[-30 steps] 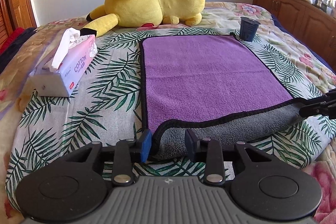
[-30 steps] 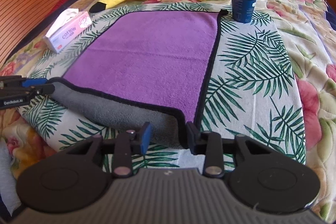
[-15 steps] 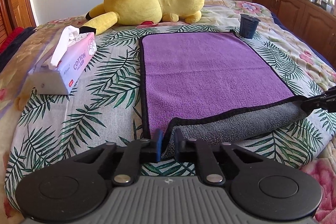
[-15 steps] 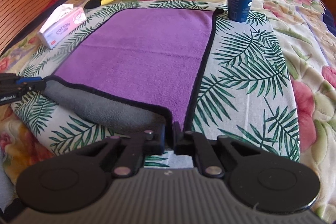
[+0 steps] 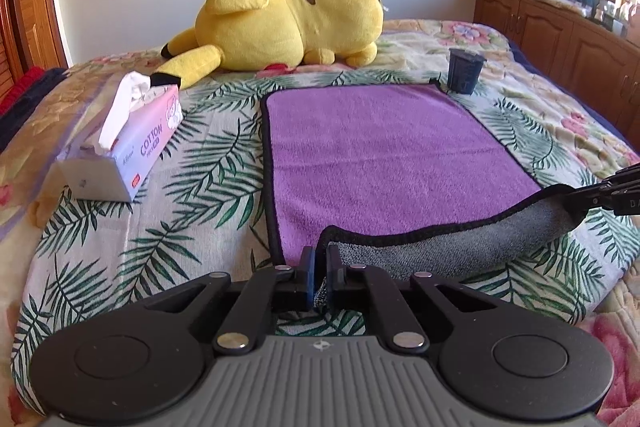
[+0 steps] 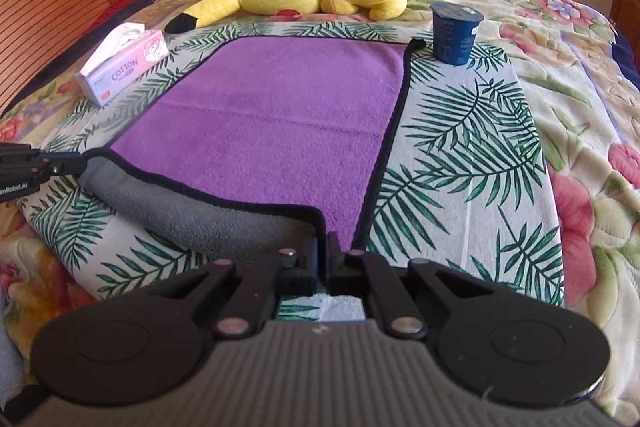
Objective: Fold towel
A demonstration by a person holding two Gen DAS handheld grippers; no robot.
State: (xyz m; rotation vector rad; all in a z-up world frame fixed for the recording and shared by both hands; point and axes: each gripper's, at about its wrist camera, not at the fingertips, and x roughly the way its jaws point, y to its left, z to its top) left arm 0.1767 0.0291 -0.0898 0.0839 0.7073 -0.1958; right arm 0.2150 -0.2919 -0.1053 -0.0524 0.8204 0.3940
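**Both tongs pinching the near towel corners**

I see the purple towel [image 5: 384,155] lying flat on the bed [image 5: 132,239], its near edge lifted and curled so the grey underside faces me. My left tongs [image 5: 319,275] are pressed together on the near left corner; my right tongs [image 6: 323,259] are pinched on the near right corner. Tissue box [image 5: 128,151] sits left of the towel, apart from it. Dark cup [image 6: 456,33] stands just beside the far right corner. Yellow plush toy [image 5: 288,19] lies beyond the far edge.
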